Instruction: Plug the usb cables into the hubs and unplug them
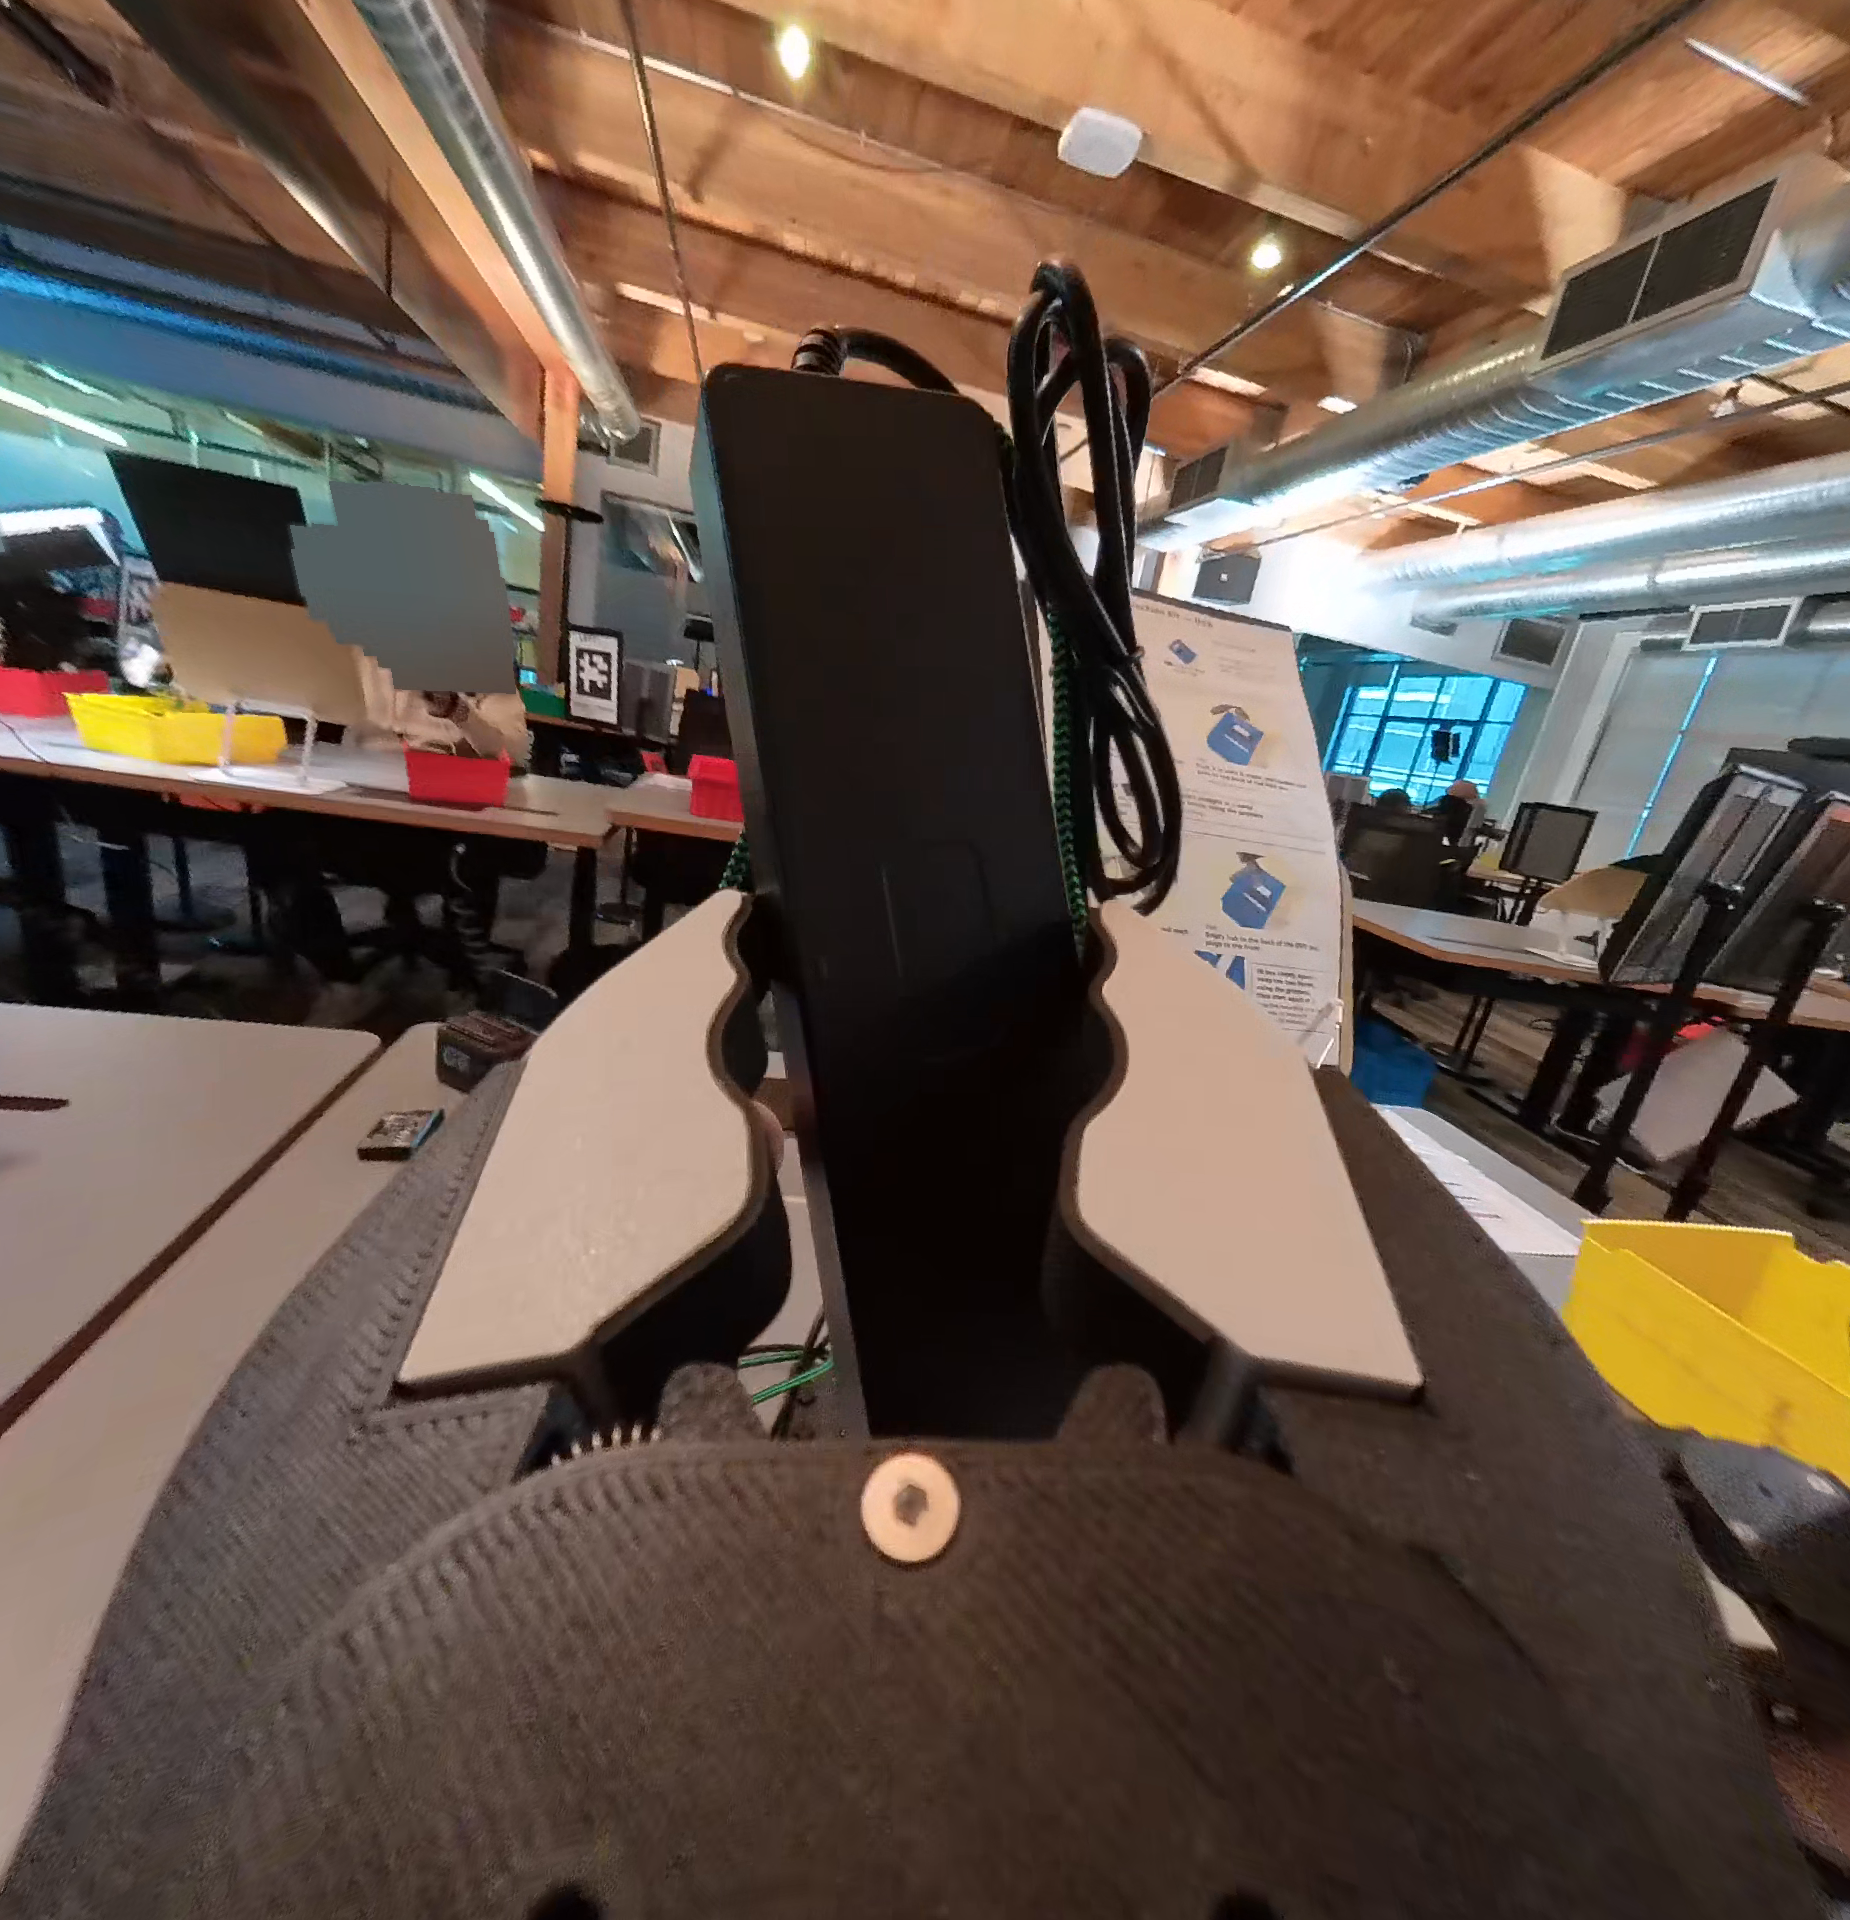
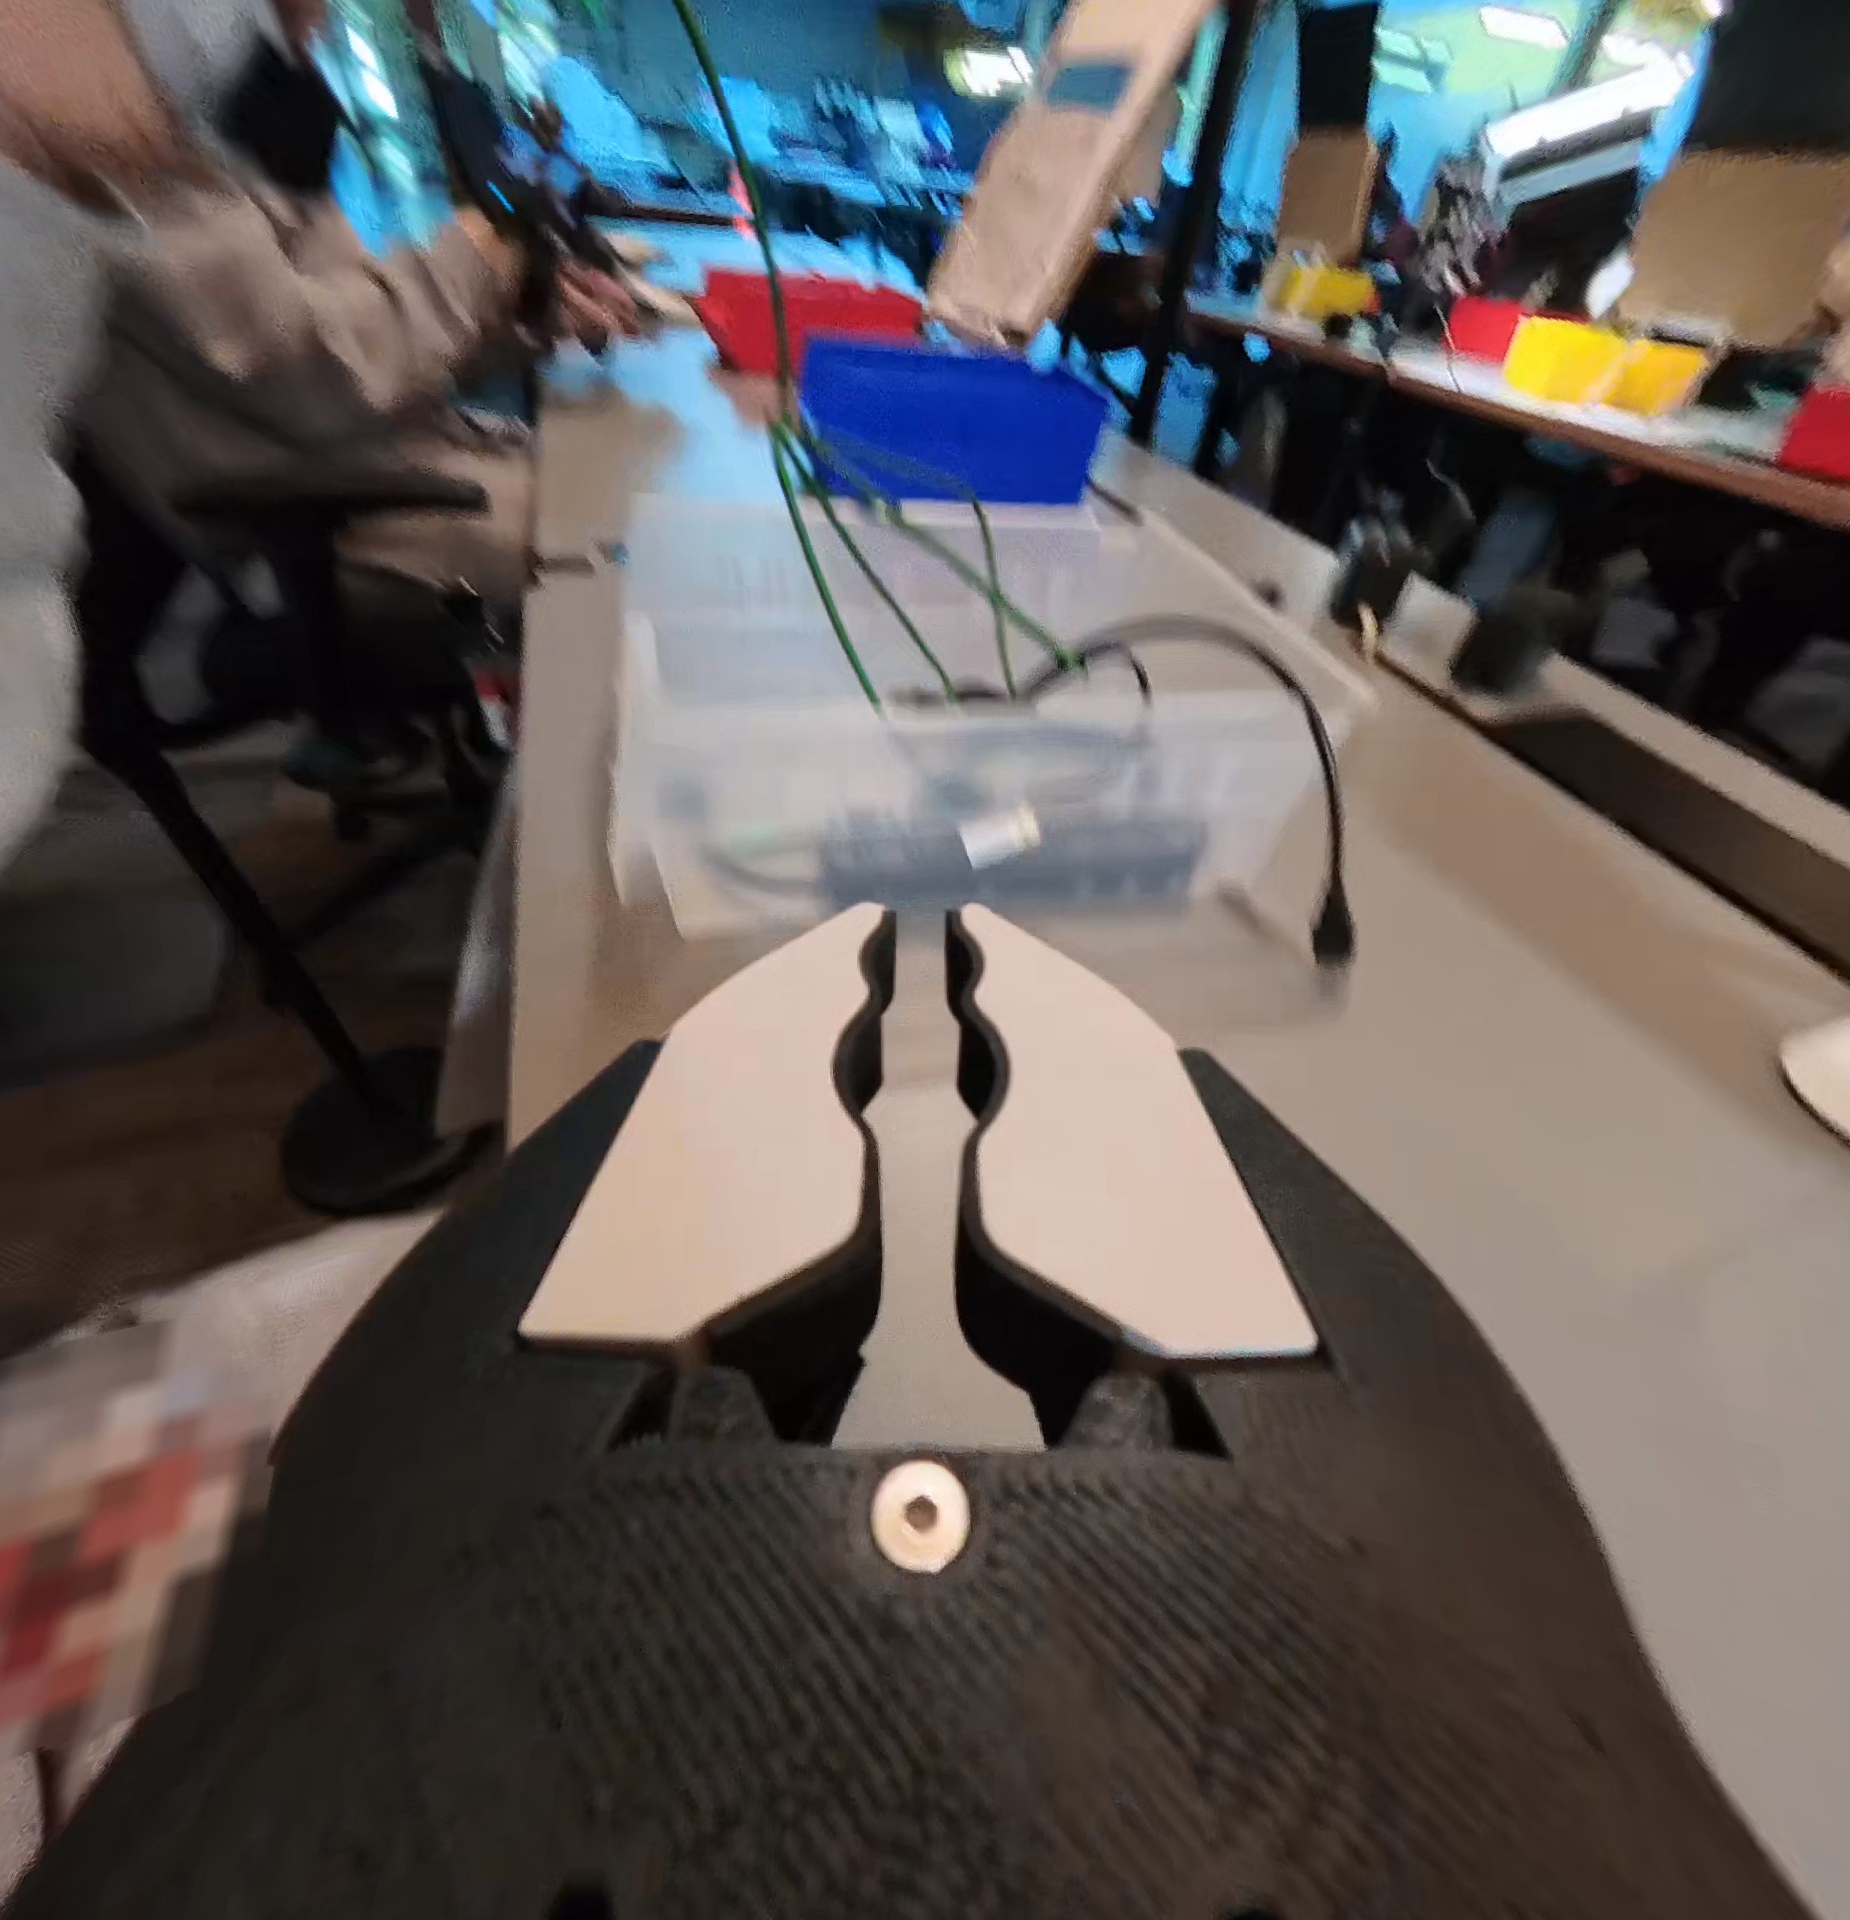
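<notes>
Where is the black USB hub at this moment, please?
In the left wrist view, the black hub stands upright, clamped between the left gripper fingers, with a bundled black cable hanging at its right.

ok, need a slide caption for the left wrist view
Left gripper clamps a black USB hub upright above the table, its black cable looped alongside.

I can read no text I may log | white instruction poster [image 1: 1253,821] at 3 o'clock of the held black hub [image 1: 879,727]: print and blue pictures, too small to read | black-and-white square marker sign [image 1: 595,675] at 9 o'clock of the hub: pattern only | right wrist view: too blurred for writing
</notes>
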Action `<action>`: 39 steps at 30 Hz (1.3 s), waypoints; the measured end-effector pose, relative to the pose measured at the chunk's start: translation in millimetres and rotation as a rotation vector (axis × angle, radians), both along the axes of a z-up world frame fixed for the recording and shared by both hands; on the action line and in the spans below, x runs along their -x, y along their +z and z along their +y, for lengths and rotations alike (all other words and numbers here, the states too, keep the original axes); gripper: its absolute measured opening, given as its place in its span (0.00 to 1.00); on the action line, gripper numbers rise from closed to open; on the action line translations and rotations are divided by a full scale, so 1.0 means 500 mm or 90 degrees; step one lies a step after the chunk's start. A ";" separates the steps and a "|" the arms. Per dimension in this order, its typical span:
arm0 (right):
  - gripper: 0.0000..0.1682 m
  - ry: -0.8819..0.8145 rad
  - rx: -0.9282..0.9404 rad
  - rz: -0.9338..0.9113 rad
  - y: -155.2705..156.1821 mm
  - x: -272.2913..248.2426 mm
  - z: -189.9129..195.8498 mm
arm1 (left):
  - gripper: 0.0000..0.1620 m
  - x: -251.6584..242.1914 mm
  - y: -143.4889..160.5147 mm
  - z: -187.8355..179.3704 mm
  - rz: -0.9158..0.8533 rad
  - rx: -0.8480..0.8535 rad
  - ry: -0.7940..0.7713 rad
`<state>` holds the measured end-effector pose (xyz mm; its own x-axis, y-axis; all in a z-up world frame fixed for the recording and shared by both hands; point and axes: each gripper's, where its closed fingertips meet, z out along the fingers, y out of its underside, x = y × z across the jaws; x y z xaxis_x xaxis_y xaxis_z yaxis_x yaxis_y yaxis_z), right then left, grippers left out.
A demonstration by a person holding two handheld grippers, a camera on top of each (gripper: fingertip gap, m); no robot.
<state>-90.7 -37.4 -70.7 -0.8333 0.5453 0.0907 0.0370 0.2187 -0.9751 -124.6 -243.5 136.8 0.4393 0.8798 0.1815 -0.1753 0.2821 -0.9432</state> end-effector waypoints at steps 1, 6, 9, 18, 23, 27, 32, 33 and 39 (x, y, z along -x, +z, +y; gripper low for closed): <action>0.06 0.028 0.023 0.011 0.035 0.004 -0.033 | 0.37 0.003 -0.002 0.004 -0.005 -0.004 -0.007; 0.10 0.137 0.086 0.094 0.194 0.050 -0.211 | 0.37 -0.011 0.012 0.036 -0.002 -0.039 -0.094; 0.13 0.167 0.159 0.115 0.261 0.095 -0.288 | 0.37 -0.027 0.025 0.042 0.005 -0.067 -0.144; 0.16 0.236 0.234 0.093 0.330 0.135 -0.468 | 0.37 -0.052 0.042 0.043 0.007 -0.124 -0.245; 0.00 0.212 0.220 0.046 0.319 0.182 -0.463 | 0.37 -0.071 0.065 0.011 0.042 -0.156 -0.244; 0.00 0.127 0.195 -0.028 0.266 0.270 -0.409 | 0.37 -0.093 0.086 -0.018 0.064 -0.185 -0.252; 0.04 0.293 0.326 0.001 0.344 0.187 -0.407 | 0.37 -0.105 0.090 -0.013 0.061 -0.202 -0.309; 0.13 0.343 0.340 0.039 0.371 0.150 -0.417 | 0.37 -0.104 0.088 -0.007 0.054 -0.210 -0.327; 0.24 0.470 0.356 0.107 0.458 0.033 -0.459 | 0.37 -0.097 0.081 0.007 0.033 -0.247 -0.382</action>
<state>-107.2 -267.2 158.2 -0.9853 -0.1153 0.1260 -0.0750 -0.3708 -0.9257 -76.2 -240.2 177.1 0.8438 0.3597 0.3983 0.0740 0.6571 -0.7502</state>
